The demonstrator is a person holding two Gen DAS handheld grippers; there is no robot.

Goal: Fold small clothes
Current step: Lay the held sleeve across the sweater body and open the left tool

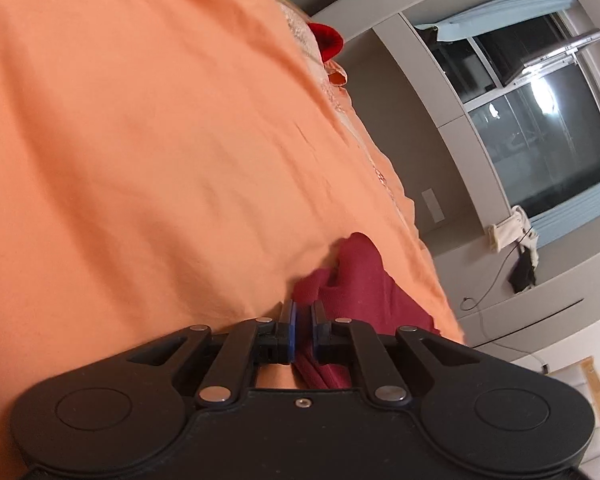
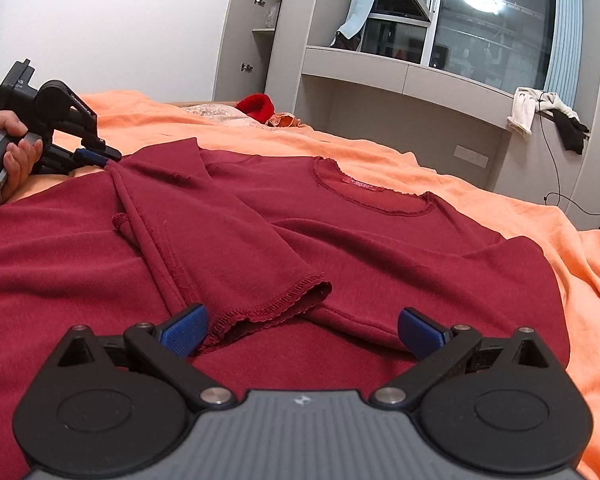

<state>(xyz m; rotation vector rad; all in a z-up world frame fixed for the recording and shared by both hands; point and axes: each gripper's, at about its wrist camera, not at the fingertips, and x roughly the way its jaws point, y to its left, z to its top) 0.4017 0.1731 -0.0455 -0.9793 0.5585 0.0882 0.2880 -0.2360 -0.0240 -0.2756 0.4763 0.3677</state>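
On the orange bedsheet (image 2: 380, 156) my left gripper (image 1: 303, 334) pinches the red top's (image 2: 380, 240) folded edge while my right gripper (image 2: 302, 334) gapes, empty, over the sleeve cuff (image 2: 268, 308), ready to smooth it

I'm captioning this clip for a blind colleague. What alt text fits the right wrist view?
A dark red long-sleeved top lies flat on an orange bedsheet, one sleeve folded across its front. The right tool stands open around the sleeve's cuff; at far left a hand holds the left tool, shut on the top's edge.
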